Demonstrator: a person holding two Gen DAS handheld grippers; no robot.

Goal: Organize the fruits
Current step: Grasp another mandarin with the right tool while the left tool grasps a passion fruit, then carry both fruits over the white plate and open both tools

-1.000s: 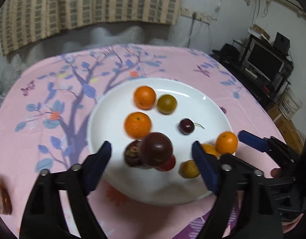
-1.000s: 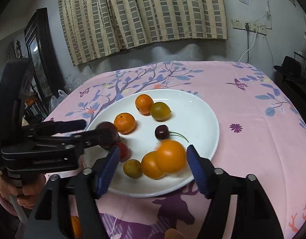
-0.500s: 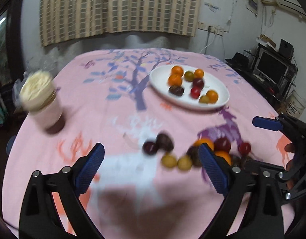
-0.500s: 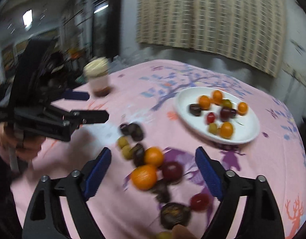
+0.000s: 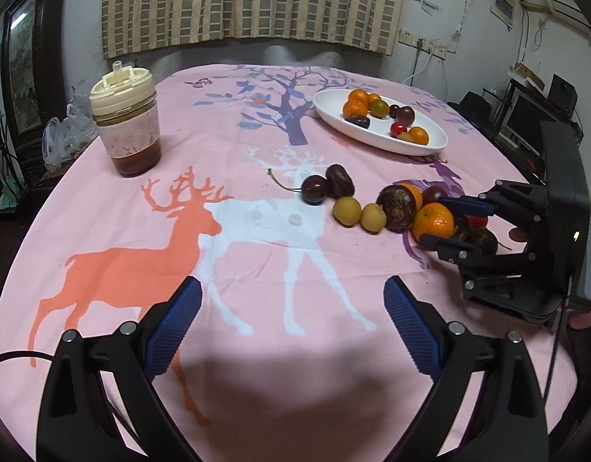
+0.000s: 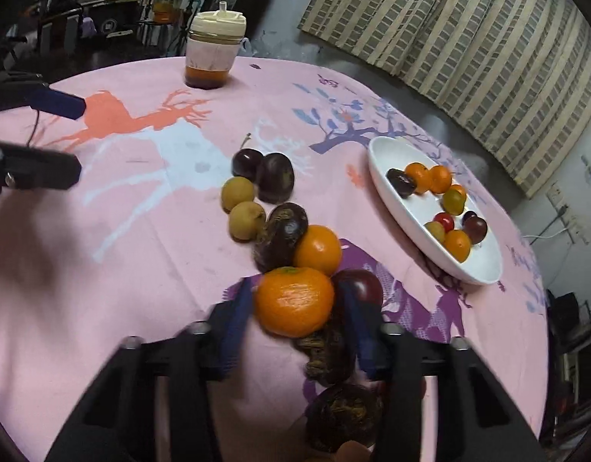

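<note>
Both views are shifted from white oval plate [image 6: 395, 208] to loose fruit row. Round orange mandarin [image 6: 294, 301], on pink cloth [image 5: 256, 254], is bracketed by just-closing right gripper [image 6: 295, 308]; contact unclear. Left gripper [image 5: 291, 319] is spread, empty.

No legible text or labels

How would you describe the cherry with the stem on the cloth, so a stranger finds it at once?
Start at the white deer printed on the pink tablecloth. At its antlers a row of loose fruit begins. The cherry is the leftmost, dark and round, the only one with a thin stem.
</note>
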